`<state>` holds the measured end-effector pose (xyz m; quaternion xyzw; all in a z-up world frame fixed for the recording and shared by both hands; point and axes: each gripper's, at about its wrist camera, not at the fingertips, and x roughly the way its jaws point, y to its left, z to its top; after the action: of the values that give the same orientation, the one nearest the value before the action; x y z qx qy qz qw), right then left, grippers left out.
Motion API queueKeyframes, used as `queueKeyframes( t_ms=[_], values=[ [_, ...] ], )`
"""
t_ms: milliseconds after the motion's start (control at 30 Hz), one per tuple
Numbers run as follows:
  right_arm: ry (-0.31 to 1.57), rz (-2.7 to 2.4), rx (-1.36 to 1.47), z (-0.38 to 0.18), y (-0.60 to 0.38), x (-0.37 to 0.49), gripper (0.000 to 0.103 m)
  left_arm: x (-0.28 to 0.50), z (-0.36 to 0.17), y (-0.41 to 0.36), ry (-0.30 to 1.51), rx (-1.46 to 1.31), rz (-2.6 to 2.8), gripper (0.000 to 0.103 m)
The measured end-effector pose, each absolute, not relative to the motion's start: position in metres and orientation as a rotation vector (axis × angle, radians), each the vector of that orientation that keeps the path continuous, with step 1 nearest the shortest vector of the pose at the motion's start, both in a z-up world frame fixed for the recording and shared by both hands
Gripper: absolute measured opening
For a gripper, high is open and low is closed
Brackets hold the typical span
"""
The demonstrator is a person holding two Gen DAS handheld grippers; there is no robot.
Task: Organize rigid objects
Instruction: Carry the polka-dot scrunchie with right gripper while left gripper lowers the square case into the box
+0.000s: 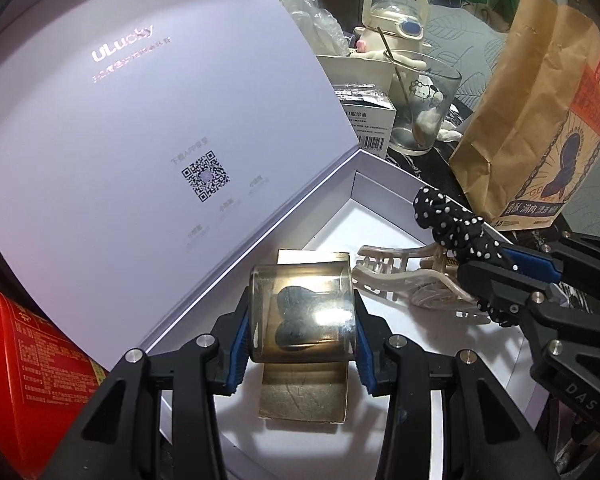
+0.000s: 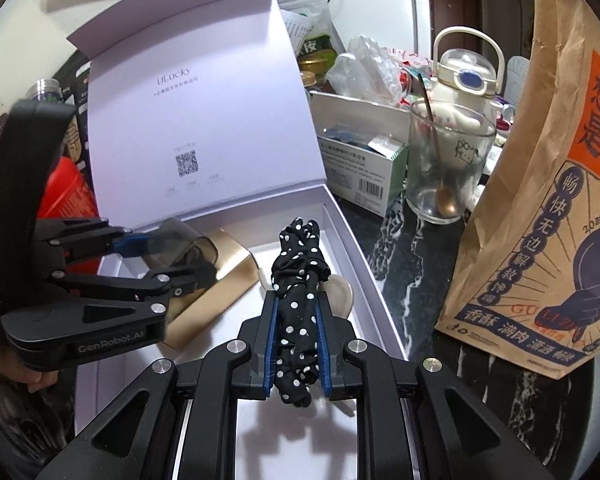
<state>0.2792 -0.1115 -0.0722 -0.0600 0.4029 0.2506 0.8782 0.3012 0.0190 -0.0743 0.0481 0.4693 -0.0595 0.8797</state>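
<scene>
The left gripper (image 1: 302, 332) has its jaws closed on the two flat sides of a smoky translucent plastic case with a dark heart-shaped piece inside (image 1: 303, 312), holding it just above a gold card sleeve (image 1: 304, 396) that lies on the floor of the open pale lilac gift box (image 1: 392, 184). The right gripper (image 2: 297, 340) has its jaws almost fully closed, pinching a black fabric scrunchie with white polka dots (image 2: 298, 280), which hangs bunched over the box's right half. Under the scrunchie lies a clear plastic claw hair clip (image 1: 400, 276), resting on the white box floor beside the gold sleeve. The box's lid (image 1: 140, 120) stands raised behind, printed with a logo and a QR code. On the dark marbled surface (image 2: 412, 264) to the right stand a clear drinking glass holding a spoon (image 2: 444, 168) and a brown paper bag (image 2: 540, 200).
</scene>
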Motion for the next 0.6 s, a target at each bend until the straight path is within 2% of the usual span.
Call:
queueKeyframes(
  t_ms=[267, 367, 433, 600],
  values=[
    [0.844, 0.51, -0.125, -0.0743, -0.1137, 0.2811, 0.018, 0.2996, -0.0748, 0.0172, 0.976, 0.119, -0.116, 0.043],
    [0.847, 0.515, -0.115, -0.0732, -0.1147, 0.282, 0.025, 0.2994, -0.0744, 0.0165, 0.98, 0.126, -0.115, 0.043],
    [0.847, 0.521, -0.102, -0.0711, -0.116, 0.2824, 0.034, 0.2994, -0.0743, 0.0155, 0.979, 0.136, -0.112, 0.043],
    [0.843, 0.517, -0.106, -0.0683, -0.1162, 0.2797, 0.034, 0.3002, -0.0742, 0.0131, 0.991, 0.149, -0.113, 0.043]
  ],
)
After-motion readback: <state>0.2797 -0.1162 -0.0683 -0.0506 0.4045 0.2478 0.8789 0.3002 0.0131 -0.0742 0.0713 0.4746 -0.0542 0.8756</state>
